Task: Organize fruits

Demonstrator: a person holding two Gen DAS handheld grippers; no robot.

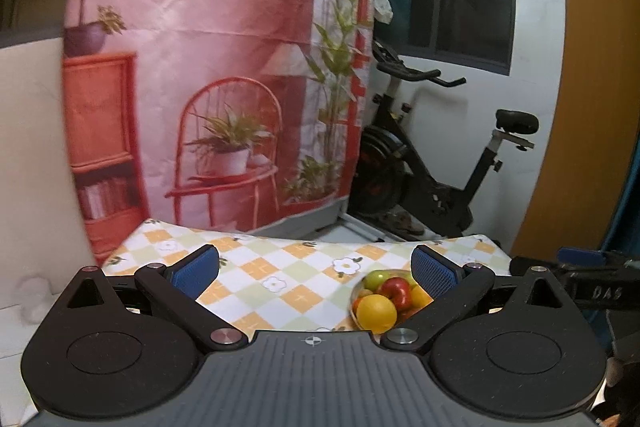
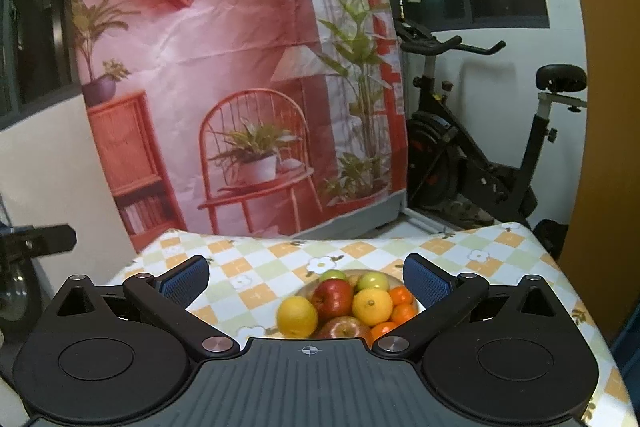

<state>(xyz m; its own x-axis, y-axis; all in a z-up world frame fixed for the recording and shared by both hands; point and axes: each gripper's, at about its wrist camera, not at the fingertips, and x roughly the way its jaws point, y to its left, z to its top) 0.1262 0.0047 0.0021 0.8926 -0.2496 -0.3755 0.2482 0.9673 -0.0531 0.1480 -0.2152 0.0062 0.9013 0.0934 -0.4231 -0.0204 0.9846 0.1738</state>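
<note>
Left wrist: left gripper (image 1: 316, 269) wide open, empty, above table (image 1: 256, 267) w/ fruit bowl (image 1: 357, 293) low right; right wrist: right gripper (image 2: 306, 277) wide open, empty, bowl heaped — bumping pile could roll the orange (image 2: 297, 315) off.

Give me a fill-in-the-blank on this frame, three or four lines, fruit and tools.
1. The fruits are piled in a ____ on the checkered tablecloth.
2. Both the left tool and the right tool have their jaws ____.
3. Neither tool holds any ____.
4. Behind the table, right of the printed backdrop, stands an exercise ____.

Missing words: bowl; open; fruit; bike
</note>
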